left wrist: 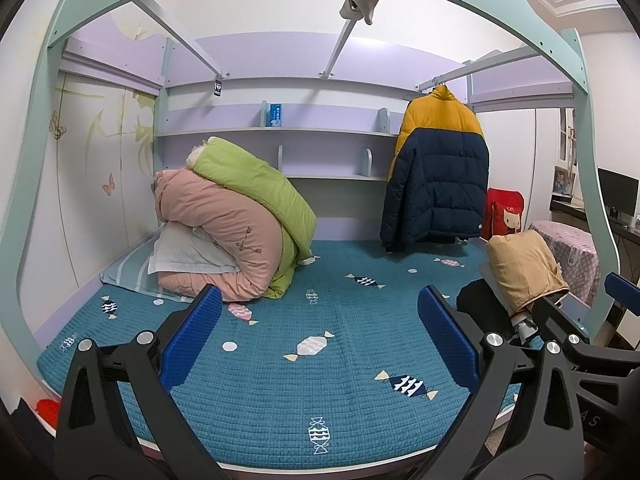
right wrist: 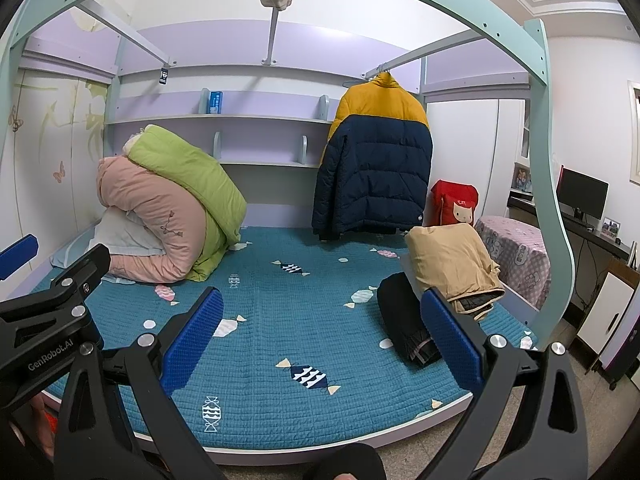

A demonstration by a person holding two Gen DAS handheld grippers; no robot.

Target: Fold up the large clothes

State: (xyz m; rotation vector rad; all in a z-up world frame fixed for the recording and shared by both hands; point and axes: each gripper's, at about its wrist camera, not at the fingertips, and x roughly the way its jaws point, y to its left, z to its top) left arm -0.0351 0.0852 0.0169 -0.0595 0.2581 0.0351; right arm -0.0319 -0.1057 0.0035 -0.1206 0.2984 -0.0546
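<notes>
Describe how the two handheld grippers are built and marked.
Both the left gripper and right gripper have black skeletal frames with triangular cut-outs, silver pivot bolts and ribbed blue finger pads. White "GenRobot.AI" lettering marks the left one's body.

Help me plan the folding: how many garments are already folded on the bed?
2: a tan folded garment near the bed's right edge, and a black folded garment in front of it. The puffer jacket hangs unfolded behind; others may be hidden.

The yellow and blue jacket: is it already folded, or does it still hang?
Not folded. The jacket hangs full length from a rail at the back of the bed.
</notes>
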